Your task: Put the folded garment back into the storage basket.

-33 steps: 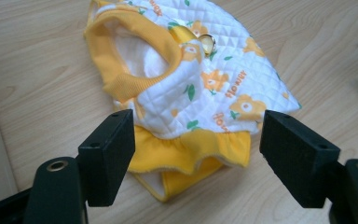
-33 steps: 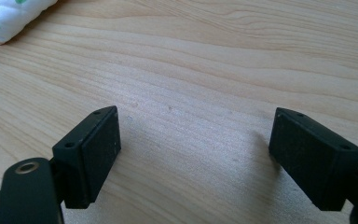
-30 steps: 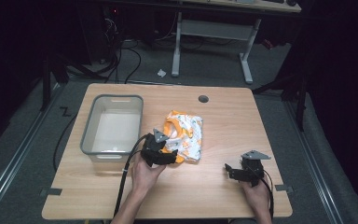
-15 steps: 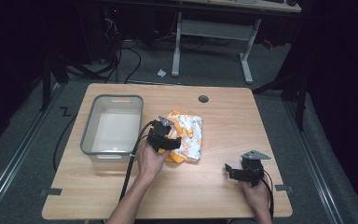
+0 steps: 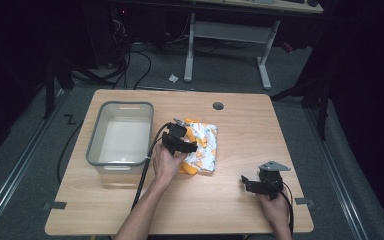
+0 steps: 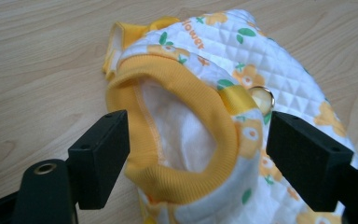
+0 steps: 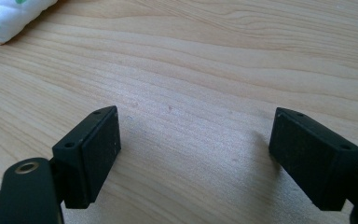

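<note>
A white quilted baby garment (image 5: 204,146) with orange flowers and yellow ribbed trim lies crumpled mid-table. My left gripper (image 5: 189,146) rests at its left side. In the left gripper view its yellow collar opening (image 6: 186,140) sits between the jaws of the left gripper (image 6: 198,154), which have just been opening and stand wide; the pads do not squeeze the cloth. A metal snap (image 6: 262,98) shows beside the collar. My right gripper (image 5: 246,184) hovers low over bare wood at the front right, open and empty (image 7: 196,154).
A clear grey-rimmed bin (image 5: 125,104) stands left of the garment, close to the left hand and its cable. A corner of the garment (image 7: 9,18) lies far left in the right gripper view. The wooden table (image 5: 240,215) has a cable hole (image 5: 218,106) at the back.
The left hand has slid toward the far side of the table along the garment's left edge. The right hand and its gripper have stayed put.
</note>
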Available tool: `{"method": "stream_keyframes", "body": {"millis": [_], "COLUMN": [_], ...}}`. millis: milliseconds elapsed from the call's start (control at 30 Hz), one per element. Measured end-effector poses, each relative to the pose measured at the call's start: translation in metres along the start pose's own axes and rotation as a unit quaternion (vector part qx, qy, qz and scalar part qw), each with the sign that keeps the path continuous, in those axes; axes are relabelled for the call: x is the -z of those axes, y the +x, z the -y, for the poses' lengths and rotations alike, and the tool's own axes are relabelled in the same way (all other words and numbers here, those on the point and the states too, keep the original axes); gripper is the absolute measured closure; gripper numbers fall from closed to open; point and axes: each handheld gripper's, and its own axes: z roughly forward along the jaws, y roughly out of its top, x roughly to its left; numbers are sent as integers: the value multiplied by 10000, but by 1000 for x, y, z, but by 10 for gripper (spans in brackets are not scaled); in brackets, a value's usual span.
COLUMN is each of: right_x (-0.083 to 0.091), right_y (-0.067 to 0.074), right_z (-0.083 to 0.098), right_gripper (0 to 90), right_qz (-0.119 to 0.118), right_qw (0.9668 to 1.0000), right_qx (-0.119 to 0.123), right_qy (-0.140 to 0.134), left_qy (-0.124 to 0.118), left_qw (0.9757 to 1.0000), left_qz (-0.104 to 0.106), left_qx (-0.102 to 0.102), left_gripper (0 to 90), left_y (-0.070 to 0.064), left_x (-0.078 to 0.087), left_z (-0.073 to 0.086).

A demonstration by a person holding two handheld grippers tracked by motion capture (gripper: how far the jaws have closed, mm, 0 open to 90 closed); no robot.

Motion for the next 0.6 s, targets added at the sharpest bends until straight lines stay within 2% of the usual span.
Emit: {"method": "stream_keyframes", "body": {"millis": [167, 267, 300, 333, 367, 500, 600], "right_x": [0, 0, 0, 0, 0, 0, 0], "right_y": [0, 0, 0, 0, 0, 0, 0], "right_z": [0, 0, 0, 0, 0, 0, 0], "right_gripper": [165, 165, 165, 165, 165, 165, 165], "right_qz": [1, 1, 1, 0, 0, 1, 0], "right_qw": [10000, 10000, 10000, 10000, 10000, 10000, 10000], "right_qx": [0, 1, -1, -1, -1, -2, 0], "right_qy": [0, -1, 0, -1, 0, -1, -1], "left_qy": [167, 248, 341, 341, 481, 657, 722], "left_qw": [9997, 9994, 9989, 9989, 9982, 9973, 9969], "left_qz": [-131, -209, -317, -317, -344, -297, -272], "left_qx": [110, 74, 52, 52, 109, 150, 160], "left_gripper": [208, 205, 205, 203, 201, 193, 200], "left_y": [6, 7, 9, 9, 12, 15, 14], "left_x": [-15, -21, -25, -25, -29, -35, -39], "left_z": [3, 5, 6, 6, 8, 11, 12]}}
